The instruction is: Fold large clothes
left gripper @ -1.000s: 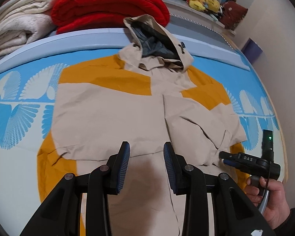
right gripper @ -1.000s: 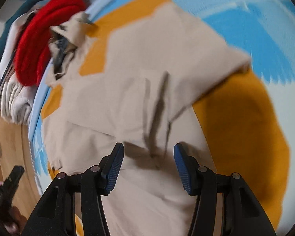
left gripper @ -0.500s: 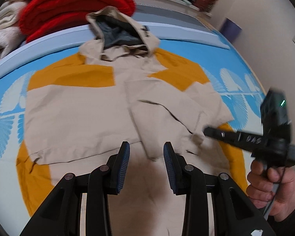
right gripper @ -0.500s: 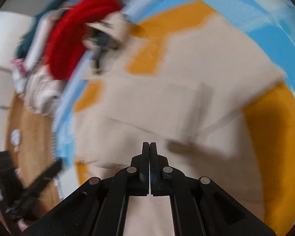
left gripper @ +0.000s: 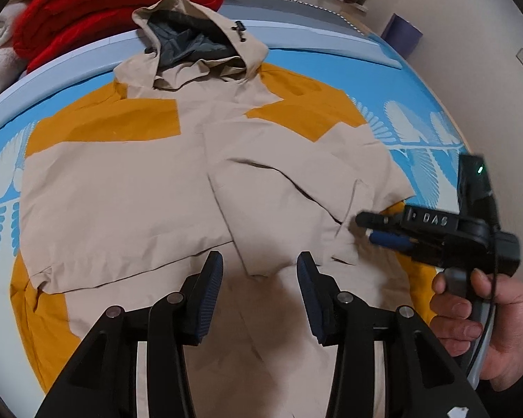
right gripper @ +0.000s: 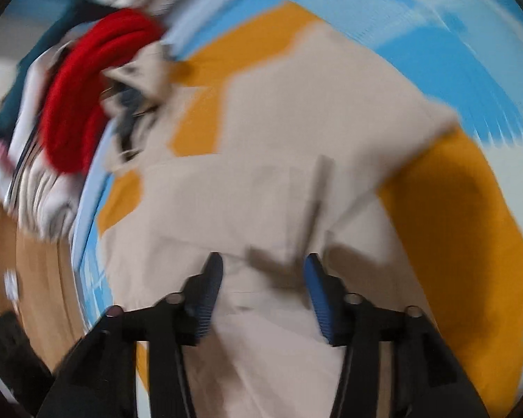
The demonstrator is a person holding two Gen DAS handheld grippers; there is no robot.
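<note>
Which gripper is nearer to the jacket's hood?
Neither clearly. The left gripper and the right gripper both hover open over the lower jacket, far from the hood.

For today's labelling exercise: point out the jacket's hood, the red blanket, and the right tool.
hood [left gripper: 195, 40], left wrist view, on its grey lining
red blanket [left gripper: 97, 10], left wrist view, on its folded top
right tool [left gripper: 369, 228], left wrist view, between its fingertips

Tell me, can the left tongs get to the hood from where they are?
Probably yes. The left tongs, opening with nothing between them, hover over the jacket's lower half. The hood lies at its far end, with only flat cloth between, so nothing blocks the way.
</note>
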